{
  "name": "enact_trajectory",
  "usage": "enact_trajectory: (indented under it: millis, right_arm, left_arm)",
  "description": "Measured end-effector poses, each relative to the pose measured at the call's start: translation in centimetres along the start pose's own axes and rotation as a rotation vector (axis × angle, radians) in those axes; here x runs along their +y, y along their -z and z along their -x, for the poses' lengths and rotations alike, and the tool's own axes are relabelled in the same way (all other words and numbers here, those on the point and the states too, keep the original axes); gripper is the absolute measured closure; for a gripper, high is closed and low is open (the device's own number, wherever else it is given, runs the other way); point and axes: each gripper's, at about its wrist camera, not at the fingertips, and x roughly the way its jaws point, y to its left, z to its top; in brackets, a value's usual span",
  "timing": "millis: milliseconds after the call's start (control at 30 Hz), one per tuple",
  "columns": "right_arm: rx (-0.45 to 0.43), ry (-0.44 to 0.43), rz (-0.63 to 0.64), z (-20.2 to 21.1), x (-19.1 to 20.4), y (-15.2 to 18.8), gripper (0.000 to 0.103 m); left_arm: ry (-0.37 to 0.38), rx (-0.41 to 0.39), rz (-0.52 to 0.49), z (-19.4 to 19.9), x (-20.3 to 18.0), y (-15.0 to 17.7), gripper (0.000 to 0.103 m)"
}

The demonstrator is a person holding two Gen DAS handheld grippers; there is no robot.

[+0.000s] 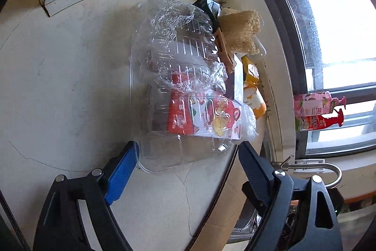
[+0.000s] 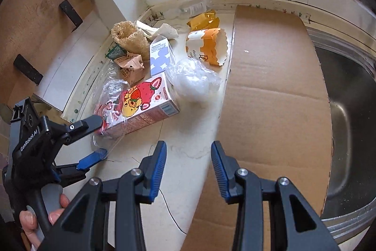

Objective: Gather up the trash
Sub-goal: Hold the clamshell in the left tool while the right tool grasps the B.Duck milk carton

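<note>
Straddling the clear crumpled plastic clamshell container [image 1: 178, 77], the left gripper [image 1: 188, 152] gapes open — the right gripper [image 2: 188, 152] hangs part-open, empty.

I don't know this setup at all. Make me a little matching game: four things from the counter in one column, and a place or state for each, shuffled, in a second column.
Things:
1. strawberry milk carton
2. loofah sponge
3. cardboard sheet
4. left tool

Places or states:
A. partly covers the steel sink
B. lies on its side, one end under a clear plastic container
C. open around the clear container's edge
D. stands near the corner wall, behind the crumpled brown carton

Pairs: 1-B, 2-D, 3-A, 4-C
</note>
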Motion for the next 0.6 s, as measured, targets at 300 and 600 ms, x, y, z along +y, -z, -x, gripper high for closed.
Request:
enact_trajectory:
  millis: [300, 600]
  right_arm:
    - [0.037, -0.057, 0.028, -1.7, 0.8, -0.6, 0.063]
    - [0.009, -0.063, 0.284, -1.4, 4.5, -2.7, 0.045]
  left_arm:
    - [-0.015, -0.087, -0.065, 2.0, -1.7, -0.2, 0.065]
    - [-0.16, -0.159, -0.302, 6.6, -4.4, 1.7, 0.068]
